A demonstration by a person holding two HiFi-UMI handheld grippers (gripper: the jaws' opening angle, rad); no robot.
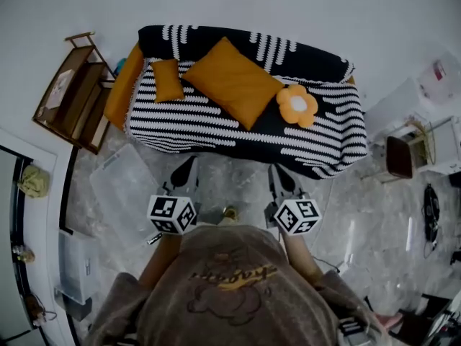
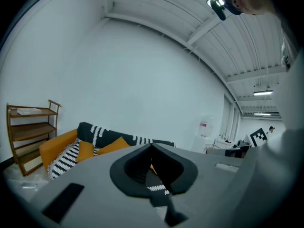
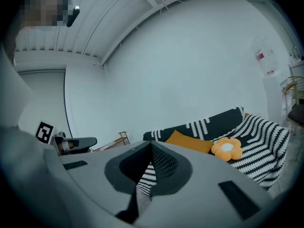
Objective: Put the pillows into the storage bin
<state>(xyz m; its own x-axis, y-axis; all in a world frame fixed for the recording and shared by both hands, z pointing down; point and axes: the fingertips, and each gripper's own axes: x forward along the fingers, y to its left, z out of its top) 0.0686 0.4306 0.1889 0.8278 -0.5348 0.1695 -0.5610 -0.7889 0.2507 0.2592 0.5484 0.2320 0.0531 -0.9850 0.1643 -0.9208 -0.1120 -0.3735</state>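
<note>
Head view: your left hand-held gripper (image 1: 190, 166) and right hand-held gripper (image 1: 276, 173) are before the sofa (image 1: 338, 132); on its seat lie the large pillow (image 1: 230, 81), small pillow (image 1: 167, 79) and flower pillow (image 1: 297, 104), and the storage bin (image 1: 122, 182) stands on the floor (image 1: 360, 215) at its front left corner. Left gripper view: jaws clenched, empty. Right gripper view: the same.

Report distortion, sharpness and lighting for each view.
Head view: fisheye bending toward the edges, even light, black-and-white striped sofa sharp. Left gripper view: dark vignetted corners, white ceiling beams bowed. Right gripper view: same vignette and bowing; orange flower-shaped cushion crisp.
</note>
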